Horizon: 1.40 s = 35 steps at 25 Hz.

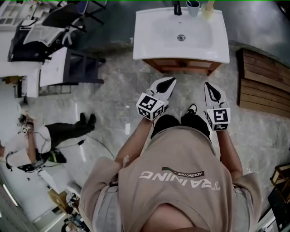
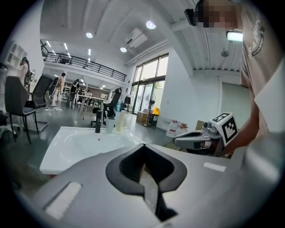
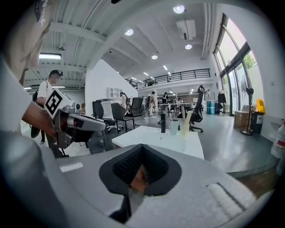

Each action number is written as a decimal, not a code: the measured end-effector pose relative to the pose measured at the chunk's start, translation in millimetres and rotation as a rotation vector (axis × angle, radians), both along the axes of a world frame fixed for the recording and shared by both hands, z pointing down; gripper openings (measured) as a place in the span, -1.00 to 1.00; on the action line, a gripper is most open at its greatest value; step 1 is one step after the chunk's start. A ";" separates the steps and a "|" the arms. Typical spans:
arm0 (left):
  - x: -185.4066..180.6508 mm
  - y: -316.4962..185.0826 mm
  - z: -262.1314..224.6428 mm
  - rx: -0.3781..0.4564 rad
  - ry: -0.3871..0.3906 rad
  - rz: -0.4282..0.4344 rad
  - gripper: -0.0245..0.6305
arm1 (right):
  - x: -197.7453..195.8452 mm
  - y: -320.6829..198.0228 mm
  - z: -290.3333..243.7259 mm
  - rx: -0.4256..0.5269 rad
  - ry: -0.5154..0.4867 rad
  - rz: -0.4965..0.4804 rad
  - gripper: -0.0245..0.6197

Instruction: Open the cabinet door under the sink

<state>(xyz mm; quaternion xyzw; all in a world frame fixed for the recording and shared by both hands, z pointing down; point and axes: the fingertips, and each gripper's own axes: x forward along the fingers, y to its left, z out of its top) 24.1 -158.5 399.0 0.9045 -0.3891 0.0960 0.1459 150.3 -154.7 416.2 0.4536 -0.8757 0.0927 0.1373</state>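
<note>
1. Person on the floor (image 1: 54, 136), far left, beside dark chairs (image 1: 81, 68). Well apart from the work and no hazard to it.
2. Left gripper (image 1: 171, 80): jaws closed tip to tip, nothing between them. It is held in front of the person's waist, pointing at the vanity and short of it. Its own view shows only a strip of wood through the gap behind the tips.
3. Sink (image 1: 149, 41): white basin straight ahead, with a faucet (image 1: 177, 8), a cup (image 1: 193, 7) and a bottle (image 1: 207, 9) at its back edge.
4. Cabinet (image 1: 183, 66): wooden, directly under the sink. Only its upper front edge shows below the basin overhang, so the door face and any handle are hidden.
5. Right gripper (image 1: 209, 85): jaws likewise together and empty, level with the left and just short of the cabinet.
6. Slatted wooden platform (image 1: 263, 86): on the floor, close to the cabinet's right side.
7. Risks, as judged:
   - With both pairs of jaws closed, a reach made before they part would only push at the door.
   - With the handle out of sight, a blind reach may strike the basin rim or slip off the panel.
   - The person stands close in front, so a swinging door may hit the legs.
   - The platform may block a door that swings to the right.
</note>
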 end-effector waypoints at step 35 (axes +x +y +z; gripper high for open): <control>-11.4 -36.3 272.7 -0.460 0.078 -0.194 -0.87 | -3.7 -26.3 231.3 -0.348 0.007 -0.036 -0.92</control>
